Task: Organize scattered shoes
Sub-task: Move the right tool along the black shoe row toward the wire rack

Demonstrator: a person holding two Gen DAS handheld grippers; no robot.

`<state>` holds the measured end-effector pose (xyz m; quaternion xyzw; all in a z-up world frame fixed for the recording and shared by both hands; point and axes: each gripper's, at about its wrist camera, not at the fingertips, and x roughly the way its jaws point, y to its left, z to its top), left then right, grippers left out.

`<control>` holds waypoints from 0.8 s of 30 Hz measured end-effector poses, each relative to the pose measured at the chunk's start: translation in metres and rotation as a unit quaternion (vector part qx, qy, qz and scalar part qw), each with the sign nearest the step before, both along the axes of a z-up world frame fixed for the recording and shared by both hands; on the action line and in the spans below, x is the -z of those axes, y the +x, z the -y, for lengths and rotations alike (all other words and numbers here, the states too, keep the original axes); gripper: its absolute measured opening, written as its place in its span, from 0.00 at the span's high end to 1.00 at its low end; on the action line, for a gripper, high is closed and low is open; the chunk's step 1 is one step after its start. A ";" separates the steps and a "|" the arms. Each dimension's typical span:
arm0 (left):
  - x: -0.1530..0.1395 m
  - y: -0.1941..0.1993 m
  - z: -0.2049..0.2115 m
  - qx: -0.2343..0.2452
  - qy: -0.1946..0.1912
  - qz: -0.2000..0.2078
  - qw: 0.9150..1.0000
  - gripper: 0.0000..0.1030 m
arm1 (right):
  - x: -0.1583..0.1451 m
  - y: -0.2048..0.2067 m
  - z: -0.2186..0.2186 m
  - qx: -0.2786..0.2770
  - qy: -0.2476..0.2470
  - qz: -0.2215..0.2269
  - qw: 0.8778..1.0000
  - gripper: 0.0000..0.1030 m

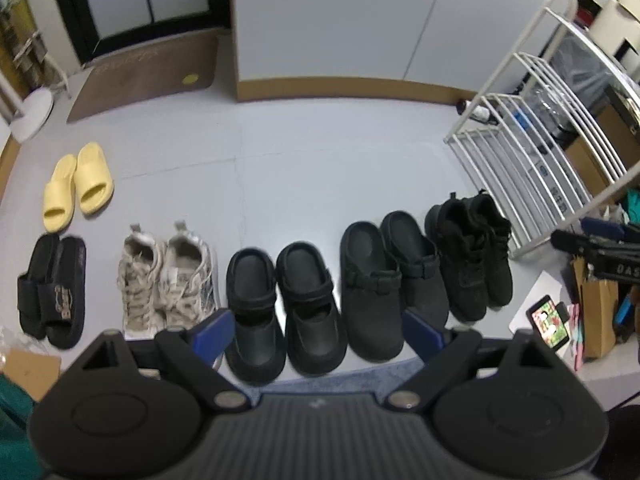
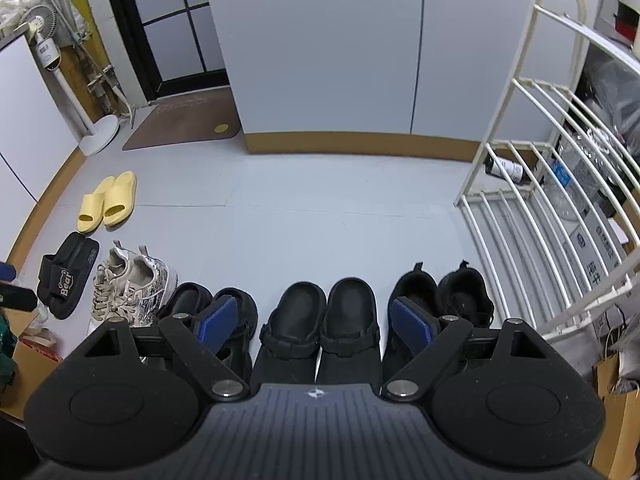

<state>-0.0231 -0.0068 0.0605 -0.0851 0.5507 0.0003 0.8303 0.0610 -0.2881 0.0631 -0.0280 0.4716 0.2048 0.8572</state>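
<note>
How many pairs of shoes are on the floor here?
6 pairs: yellow slides set back on the left; then a front row, left to right: black "Bear" slides, beige sneakers, black strap clogs, black mules, black sneakers. More may lie outside view.

both wrist views look steeply down from above, sharing the shoe row (image 1: 304,292) and white rack (image 2: 552,208).

Five shoe pairs (image 1: 304,300) lie side by side below my fingers (image 1: 214,332); slides (image 1: 78,186) behind leftmost pair, rack (image 1: 532,128) right.
</note>
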 end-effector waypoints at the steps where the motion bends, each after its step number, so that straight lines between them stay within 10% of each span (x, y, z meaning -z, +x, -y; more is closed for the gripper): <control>1: 0.000 0.002 0.005 0.004 -0.004 0.002 1.000 0.10 | 0.003 0.001 0.004 0.000 0.001 -0.006 1.000 0.14; 24: 0.088 0.030 0.026 0.063 -0.078 -0.051 0.994 0.10 | 0.077 0.013 0.080 0.079 -0.053 -0.100 0.990 0.14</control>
